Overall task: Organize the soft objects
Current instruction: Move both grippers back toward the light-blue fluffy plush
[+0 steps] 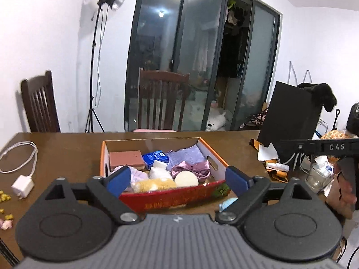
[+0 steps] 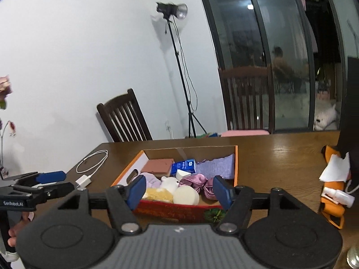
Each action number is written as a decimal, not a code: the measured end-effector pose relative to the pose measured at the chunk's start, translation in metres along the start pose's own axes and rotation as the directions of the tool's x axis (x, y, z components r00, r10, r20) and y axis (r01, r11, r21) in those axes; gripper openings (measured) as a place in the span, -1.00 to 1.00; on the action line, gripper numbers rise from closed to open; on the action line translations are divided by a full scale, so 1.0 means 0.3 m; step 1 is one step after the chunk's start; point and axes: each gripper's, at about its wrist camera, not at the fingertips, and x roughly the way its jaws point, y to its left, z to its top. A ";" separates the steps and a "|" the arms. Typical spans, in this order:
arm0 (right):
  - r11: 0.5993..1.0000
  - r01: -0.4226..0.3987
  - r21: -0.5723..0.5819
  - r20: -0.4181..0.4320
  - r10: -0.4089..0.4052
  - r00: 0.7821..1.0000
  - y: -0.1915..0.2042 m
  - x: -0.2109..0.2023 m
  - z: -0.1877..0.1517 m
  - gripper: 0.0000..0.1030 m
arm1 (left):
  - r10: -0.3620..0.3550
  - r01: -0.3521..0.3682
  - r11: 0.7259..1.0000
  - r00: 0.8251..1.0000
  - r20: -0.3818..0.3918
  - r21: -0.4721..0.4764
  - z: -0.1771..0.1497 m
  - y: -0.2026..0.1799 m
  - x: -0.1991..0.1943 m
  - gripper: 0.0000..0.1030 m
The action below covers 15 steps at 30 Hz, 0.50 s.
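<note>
Now both grippers, left gripper and right gripper, spread wide, empty (above filled box)

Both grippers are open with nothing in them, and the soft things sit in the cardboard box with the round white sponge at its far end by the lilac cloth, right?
Nearly. Both the left gripper and right gripper are open and hold nothing, and the soft things lie in the cardboard box. But the round white sponge lies at the near end, by the red front wall; the lilac cloth is at the far end. The left wrist view shows it.
</note>
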 end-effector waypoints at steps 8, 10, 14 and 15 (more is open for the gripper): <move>1.000 -0.015 -0.014 0.107 0.016 0.994 0.076 -0.227 -0.287 0.50 | -0.071 0.077 0.993 0.995 0.073 -0.089 -0.275 -0.068 -0.250 0.99; 0.999 -0.017 -0.037 0.128 0.021 0.992 0.103 -0.282 -0.386 0.60 | -0.080 0.092 0.991 0.990 0.117 -0.096 -0.356 -0.081 -0.310 1.00; 0.994 -0.034 -0.102 0.119 0.047 0.992 0.137 -0.329 -0.554 0.73 | -0.053 0.067 0.994 0.987 0.151 -0.089 -0.513 -0.085 -0.373 1.00; 0.995 -0.033 -0.096 0.106 0.043 0.993 0.136 -0.328 -0.590 0.73 | -0.043 0.055 0.995 0.990 0.137 -0.083 -0.532 -0.085 -0.375 1.00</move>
